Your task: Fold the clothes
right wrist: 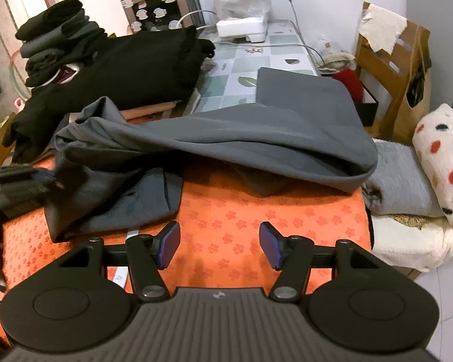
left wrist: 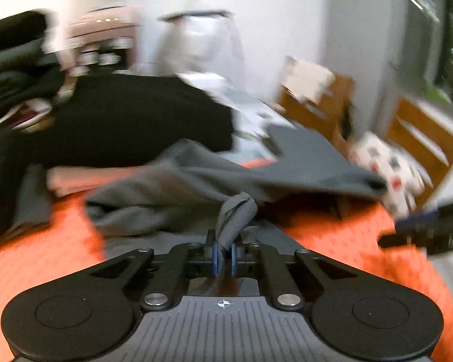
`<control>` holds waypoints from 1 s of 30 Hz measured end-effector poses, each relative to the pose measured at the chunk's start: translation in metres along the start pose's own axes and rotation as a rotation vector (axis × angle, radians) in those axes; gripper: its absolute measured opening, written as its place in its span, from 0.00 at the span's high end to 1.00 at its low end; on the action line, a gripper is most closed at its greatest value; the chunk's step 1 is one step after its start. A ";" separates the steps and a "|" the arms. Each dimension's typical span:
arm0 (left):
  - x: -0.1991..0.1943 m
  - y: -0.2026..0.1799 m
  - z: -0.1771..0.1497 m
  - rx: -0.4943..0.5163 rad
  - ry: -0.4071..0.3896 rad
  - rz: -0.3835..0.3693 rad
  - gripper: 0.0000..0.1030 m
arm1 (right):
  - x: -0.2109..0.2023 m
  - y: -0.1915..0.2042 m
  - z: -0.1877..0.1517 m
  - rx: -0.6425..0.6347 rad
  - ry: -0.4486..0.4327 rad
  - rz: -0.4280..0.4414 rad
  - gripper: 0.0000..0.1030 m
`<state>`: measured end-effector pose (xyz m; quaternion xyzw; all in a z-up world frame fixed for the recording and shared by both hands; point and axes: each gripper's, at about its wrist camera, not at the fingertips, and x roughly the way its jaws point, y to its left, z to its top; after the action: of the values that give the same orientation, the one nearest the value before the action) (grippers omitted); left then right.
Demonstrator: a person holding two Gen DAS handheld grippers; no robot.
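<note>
**Grey garment pinched at one edge, second grip still to come**

Grey garment (right wrist: 214, 138) lies rumpled across the orange cloth (right wrist: 256, 211), running from 9 to 2 o'clock ahead of your right gripper (right wrist: 220, 246), whose jaws stand apart and empty. Your left gripper (left wrist: 225, 256) is clamped on a bunched fold. Take a matching edge with the right before you lift, so the fold stays even. The left view is smeared; sleeves, hem and collar are buried in folds.

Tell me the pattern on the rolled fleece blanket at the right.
White fleece blanket with black, red, orange dots; right wrist view.
</note>
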<state>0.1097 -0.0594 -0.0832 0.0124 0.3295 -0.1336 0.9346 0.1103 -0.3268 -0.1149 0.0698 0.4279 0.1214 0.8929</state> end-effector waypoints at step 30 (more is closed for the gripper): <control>-0.220 0.210 -0.139 -0.798 -0.143 0.625 0.38 | 0.021 0.096 0.015 -0.311 0.062 0.144 0.36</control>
<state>-0.0854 0.2117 -0.0696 -0.2565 0.2707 0.2876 0.8821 0.1192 -0.2294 -0.0994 -0.0424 0.4253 0.2519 0.8683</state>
